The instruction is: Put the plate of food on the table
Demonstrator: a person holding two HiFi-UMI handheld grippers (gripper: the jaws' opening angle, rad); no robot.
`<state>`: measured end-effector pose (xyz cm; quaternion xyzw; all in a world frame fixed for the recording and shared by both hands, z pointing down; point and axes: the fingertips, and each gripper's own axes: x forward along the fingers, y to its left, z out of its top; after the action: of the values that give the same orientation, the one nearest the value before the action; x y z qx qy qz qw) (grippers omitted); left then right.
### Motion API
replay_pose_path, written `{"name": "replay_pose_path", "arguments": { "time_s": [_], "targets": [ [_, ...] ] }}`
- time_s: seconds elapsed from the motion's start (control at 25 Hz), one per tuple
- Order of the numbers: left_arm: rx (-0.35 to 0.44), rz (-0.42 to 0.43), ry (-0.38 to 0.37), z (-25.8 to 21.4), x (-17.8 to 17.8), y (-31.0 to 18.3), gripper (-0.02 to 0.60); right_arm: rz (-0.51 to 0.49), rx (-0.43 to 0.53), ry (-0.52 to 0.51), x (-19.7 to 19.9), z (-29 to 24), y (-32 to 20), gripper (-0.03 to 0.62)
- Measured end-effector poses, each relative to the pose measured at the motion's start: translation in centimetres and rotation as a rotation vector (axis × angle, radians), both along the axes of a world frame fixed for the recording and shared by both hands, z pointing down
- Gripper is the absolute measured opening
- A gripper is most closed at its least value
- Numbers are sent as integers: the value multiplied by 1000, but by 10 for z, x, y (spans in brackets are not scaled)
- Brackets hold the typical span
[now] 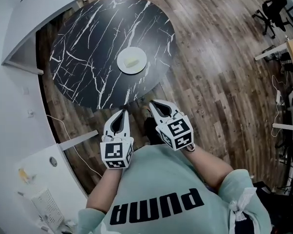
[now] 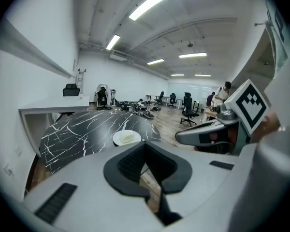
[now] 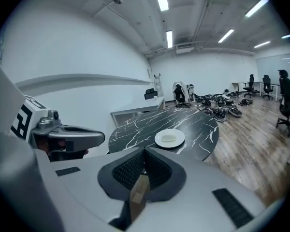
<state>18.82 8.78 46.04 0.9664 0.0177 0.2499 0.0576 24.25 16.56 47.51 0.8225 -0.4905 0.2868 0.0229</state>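
Note:
A white plate (image 1: pixel 132 61) with a pale piece of food (image 1: pixel 131 62) sits on the round black marble table (image 1: pixel 88 48), toward its near right side. Both grippers hover off the table's near edge, held close to the person's chest. The left gripper (image 1: pixel 125 110) is shut with nothing in it, and the right gripper (image 1: pixel 152 103) beside it is likewise shut and empty. The left gripper view shows the plate (image 2: pixel 127 138) beyond the closed left gripper (image 2: pixel 145 146). In the right gripper view the plate (image 3: pixel 169 138) lies ahead of the right gripper (image 3: pixel 145 152).
A white counter (image 1: pixel 24 28) curves along the left of the table, and a white cabinet (image 1: pixel 39 179) stands at the lower left. Office chairs (image 1: pixel 273 9) and desks (image 1: pixel 288 52) stand at the far right on the wooden floor (image 1: pixel 219 82). A cable (image 1: pixel 68 140) trails on the floor near the left gripper.

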Motion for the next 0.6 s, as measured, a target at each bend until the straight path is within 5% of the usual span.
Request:
{"name": "replay_pose_path", "arguments": {
  "time_s": [0.28, 0.6],
  "targets": [
    [2, 39, 92, -50, -77, 52, 6, 15, 27, 80, -86, -45, 45, 8],
    [17, 102, 175, -95, -103, 102, 6, 39, 57, 164, -123, -93, 86, 8]
  ]
}}
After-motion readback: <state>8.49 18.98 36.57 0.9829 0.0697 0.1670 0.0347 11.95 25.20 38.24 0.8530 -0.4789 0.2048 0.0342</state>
